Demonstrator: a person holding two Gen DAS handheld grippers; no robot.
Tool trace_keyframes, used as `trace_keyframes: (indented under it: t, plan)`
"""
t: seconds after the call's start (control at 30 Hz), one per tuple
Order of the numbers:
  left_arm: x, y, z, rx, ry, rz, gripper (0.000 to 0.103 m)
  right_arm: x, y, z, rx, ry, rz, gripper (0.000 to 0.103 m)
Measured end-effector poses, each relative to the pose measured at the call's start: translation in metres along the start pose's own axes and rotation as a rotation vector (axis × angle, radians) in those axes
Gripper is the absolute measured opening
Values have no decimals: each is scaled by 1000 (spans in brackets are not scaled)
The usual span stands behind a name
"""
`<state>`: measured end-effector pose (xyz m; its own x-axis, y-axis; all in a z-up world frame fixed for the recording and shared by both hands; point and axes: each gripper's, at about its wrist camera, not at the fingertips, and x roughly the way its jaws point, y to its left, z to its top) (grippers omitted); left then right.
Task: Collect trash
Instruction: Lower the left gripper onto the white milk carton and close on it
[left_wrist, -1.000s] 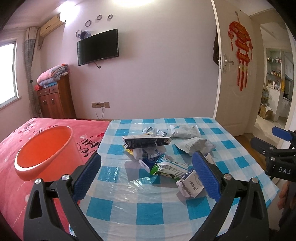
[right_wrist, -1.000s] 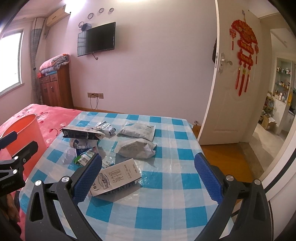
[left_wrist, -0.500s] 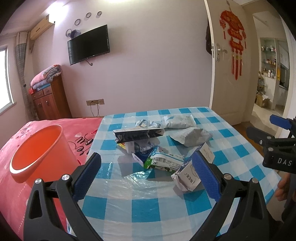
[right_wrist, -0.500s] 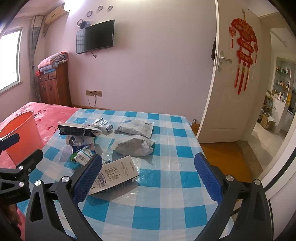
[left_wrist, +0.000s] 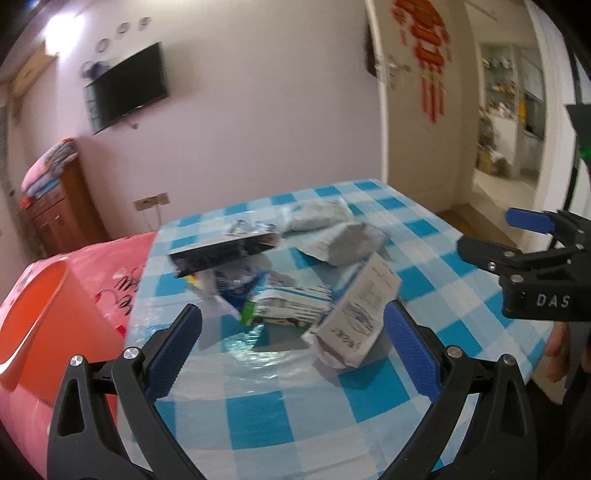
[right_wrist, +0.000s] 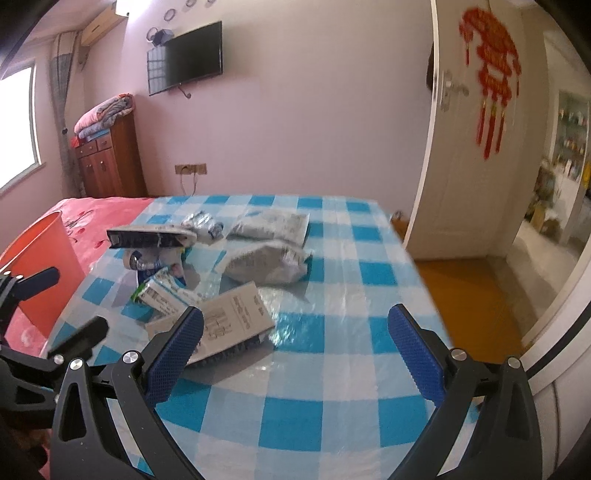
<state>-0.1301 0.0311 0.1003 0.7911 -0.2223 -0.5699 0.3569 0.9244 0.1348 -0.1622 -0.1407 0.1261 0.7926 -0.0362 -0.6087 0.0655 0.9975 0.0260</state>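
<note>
A pile of trash lies on the blue-checked table (left_wrist: 280, 417) (right_wrist: 332, 373): a white carton (left_wrist: 356, 314) (right_wrist: 231, 321), a green-and-white pack (left_wrist: 284, 306) (right_wrist: 162, 295), a dark flat box (left_wrist: 221, 254) (right_wrist: 147, 238) and two grey bags (left_wrist: 343, 240) (right_wrist: 266, 262). An orange bin (left_wrist: 40, 317) (right_wrist: 44, 269) stands at the table's left edge. My left gripper (left_wrist: 291, 347) is open, low over the near table, just short of the carton. Near the table's front, my right gripper (right_wrist: 295, 347) is open and holds nothing; it also shows as the right gripper (left_wrist: 517, 236) at the right of the left wrist view.
A bed with a red cover (left_wrist: 122, 269) (right_wrist: 92, 210) lies behind the bin. Past the table's right side a white door (right_wrist: 469, 147) stands open onto a wooden floor (right_wrist: 476, 299). A wooden cabinet (right_wrist: 110, 162) sits in the far left corner.
The left gripper has moved forward and down toward the trash pile, with the view tilting; the bin has slid to the left frame edge. The right gripper has drifted closer to the table. Both stay open.
</note>
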Motion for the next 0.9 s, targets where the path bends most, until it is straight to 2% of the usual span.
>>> trace_keyframes:
  t: [0.1, 0.2, 0.4, 0.57, 0.9]
  plan:
    - [16, -15, 1, 78, 39, -52, 99, 10, -10, -5, 23, 40, -12, 99]
    - [33, -31, 1, 159, 73, -66, 99, 21, -24, -11, 57, 79, -10, 99]
    - [66, -43, 7, 218, 140, -104, 99, 41, -49, -21, 142, 153, 4, 99]
    - [88, -53, 10, 282, 181, -100, 99, 55, -68, -25, 230, 191, 56, 99]
    - [112, -72, 9, 365, 221, -82, 99, 73, -81, -24, 291, 201, 164, 99]
